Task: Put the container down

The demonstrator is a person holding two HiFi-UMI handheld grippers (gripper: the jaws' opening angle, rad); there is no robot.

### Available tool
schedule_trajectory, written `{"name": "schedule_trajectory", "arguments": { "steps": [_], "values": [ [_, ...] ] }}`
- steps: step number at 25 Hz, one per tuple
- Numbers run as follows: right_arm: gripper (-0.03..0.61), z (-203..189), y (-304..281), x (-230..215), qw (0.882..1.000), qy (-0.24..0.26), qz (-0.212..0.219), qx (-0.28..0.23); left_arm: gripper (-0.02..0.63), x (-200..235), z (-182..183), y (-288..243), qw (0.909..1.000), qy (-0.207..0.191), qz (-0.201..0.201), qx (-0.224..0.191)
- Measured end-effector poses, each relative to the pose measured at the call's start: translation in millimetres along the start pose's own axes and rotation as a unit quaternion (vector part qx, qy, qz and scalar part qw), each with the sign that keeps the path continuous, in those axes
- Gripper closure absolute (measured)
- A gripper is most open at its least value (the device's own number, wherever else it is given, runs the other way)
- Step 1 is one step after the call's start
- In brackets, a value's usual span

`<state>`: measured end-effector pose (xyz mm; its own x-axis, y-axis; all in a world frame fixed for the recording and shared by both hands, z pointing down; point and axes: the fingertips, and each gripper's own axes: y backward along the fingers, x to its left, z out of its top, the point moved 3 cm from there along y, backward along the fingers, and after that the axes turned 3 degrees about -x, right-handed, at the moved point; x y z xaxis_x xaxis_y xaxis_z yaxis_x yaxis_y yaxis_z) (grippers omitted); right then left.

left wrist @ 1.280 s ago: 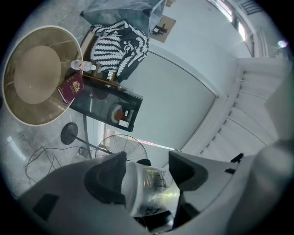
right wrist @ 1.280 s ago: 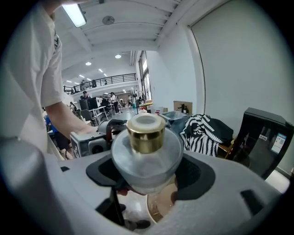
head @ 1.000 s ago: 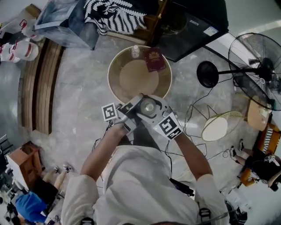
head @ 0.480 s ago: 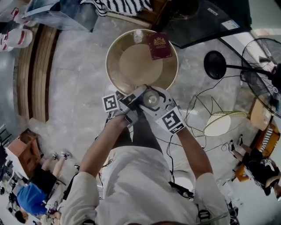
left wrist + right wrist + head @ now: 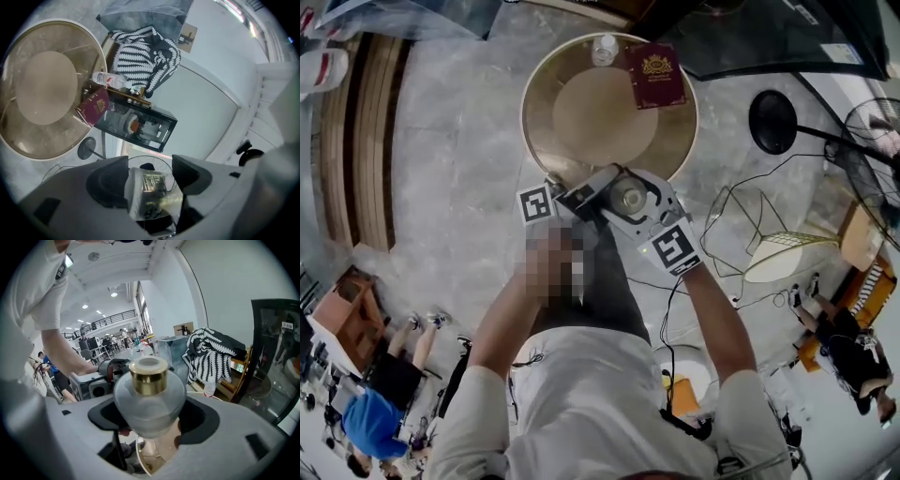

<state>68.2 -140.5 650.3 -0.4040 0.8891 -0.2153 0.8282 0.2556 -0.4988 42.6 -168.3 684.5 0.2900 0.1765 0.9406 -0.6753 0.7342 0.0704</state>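
The right gripper [image 5: 152,420] has its jaws spread wide and pressed on the round body of the container [image 5: 149,399], a frosted glass bottle with a gold collar [image 5: 148,376] and an uncovered mouth, which fills the centre of the right gripper view; in the head view the container sits just above mid-frame, held over the near rim of the round table [image 5: 531,141], whether it touches the top cannot be told; the left gripper [image 5: 150,176] is closed on a small clear piece [image 5: 152,192] at the bottom centre of its own view, both jaws against its sides, and what the piece is cannot be made out; in the head view the two grippers meet side by side, the left one just to the left of the container; at the far side of the table, near the top of the head view, lie a maroon booklet [image 5: 656,75] and a small clear bottle [image 5: 604,49]; a striped black-and-white cloth [image 5: 140,51] hangs beyond the table in the upper middle of the left gripper view; a black fan base [image 5: 772,122] stands on the grey floor at the right.
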Motion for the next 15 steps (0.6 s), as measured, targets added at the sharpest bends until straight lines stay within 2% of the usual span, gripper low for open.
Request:
{"name": "schedule_trajectory", "arguments": {
  "steps": [15],
  "values": [
    [0.242,-107,-92,-32,0.999,-0.029,-0.022,0.019,0.345,125,70,16,0.9997,-0.001,0.023,0.011]
  ]
}}
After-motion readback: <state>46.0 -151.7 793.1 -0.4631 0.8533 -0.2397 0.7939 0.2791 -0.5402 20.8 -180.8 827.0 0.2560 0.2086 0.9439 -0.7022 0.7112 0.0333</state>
